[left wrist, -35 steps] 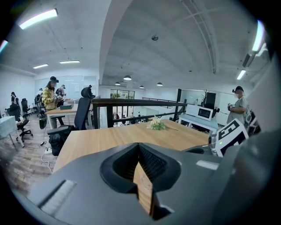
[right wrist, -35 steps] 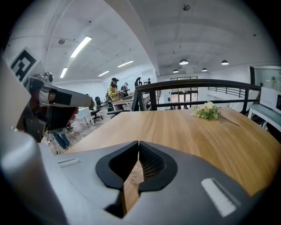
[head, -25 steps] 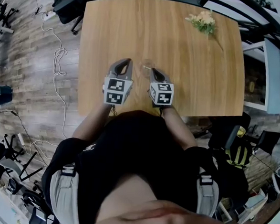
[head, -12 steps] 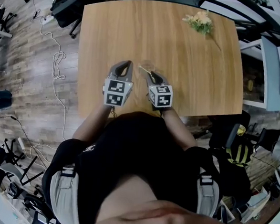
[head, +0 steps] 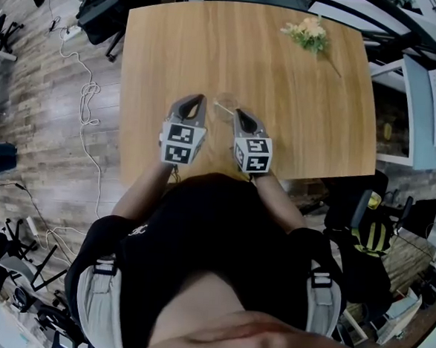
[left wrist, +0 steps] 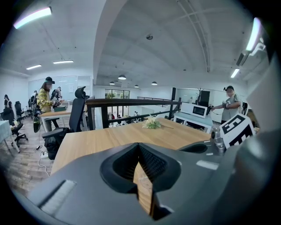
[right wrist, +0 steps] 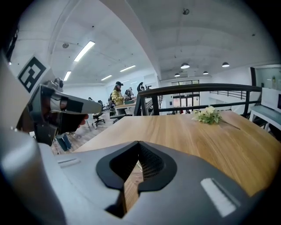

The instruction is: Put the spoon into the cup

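A clear glass cup (head: pixel 225 107) stands on the wooden table (head: pixel 305 101), between the tips of my two grippers. A thin pale spoon handle (head: pixel 218 102) shows at the cup's left rim; the spoon's bowl is too small to make out. In the head view my left gripper (head: pixel 196 99) sits just left of the cup and my right gripper (head: pixel 240 114) just right of it. The left gripper (left wrist: pixel 139 147) has its jaws together with only table seen through the slit. The right gripper (right wrist: pixel 138 147) is likewise shut on nothing.
A small bunch of pale flowers (head: pixel 311 33) lies at the table's far right corner. The near table edge (head: pixel 203 177) is right behind the grippers. Office chairs, cables and desks surround the table, and people stand in the background (left wrist: pixel 46 99).
The right gripper has shifted slightly right and back from the cup. The spoon handle, slanting out by its tip half a second ago, now rests at the cup. The left gripper has stayed put.
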Available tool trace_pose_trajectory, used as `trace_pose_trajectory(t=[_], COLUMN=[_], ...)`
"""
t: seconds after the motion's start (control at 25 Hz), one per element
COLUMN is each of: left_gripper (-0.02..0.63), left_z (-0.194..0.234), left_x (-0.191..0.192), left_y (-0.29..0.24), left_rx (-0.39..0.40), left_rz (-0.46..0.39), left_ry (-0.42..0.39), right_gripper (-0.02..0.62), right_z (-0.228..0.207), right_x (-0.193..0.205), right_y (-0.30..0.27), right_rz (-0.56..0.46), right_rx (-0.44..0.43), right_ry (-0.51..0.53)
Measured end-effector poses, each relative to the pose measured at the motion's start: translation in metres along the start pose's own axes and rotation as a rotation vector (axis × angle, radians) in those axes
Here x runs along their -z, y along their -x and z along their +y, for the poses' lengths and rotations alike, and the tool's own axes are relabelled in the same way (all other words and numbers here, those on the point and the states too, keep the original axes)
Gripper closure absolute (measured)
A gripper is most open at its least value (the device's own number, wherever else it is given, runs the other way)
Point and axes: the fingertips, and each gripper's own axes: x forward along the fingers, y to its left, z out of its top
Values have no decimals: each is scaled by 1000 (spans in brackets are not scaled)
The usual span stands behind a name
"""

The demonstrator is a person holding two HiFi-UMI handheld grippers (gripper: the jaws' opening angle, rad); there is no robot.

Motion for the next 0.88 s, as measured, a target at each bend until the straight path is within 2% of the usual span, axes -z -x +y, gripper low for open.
trace_pose_trajectory(t=[0.16,0.4,0.56,0.72,0.88], left_gripper=[594,594,594,594,594], left_z=[-2,-7,-6,-5,-2], left_x=[0,-6,-10,-12,-17], left_y=[1,2,4,7,14], left_rx=[7,16,7,-6,-38], left_rz=[-2,-37,-56,-68,-101], left_ry=[-3,-6,-6,-4,13], right_gripper=[596,597,597,597,598], right_z=[-5,-6,-4,-4,-3], right_x=[-23,-73,-95,-109,-109], right_y=[8,30,44,55,60], right_rz=[-46,-226,-306,-362,-375], right_rx=[61,98,117,162,147], right_ry=[6,29,51,82,64])
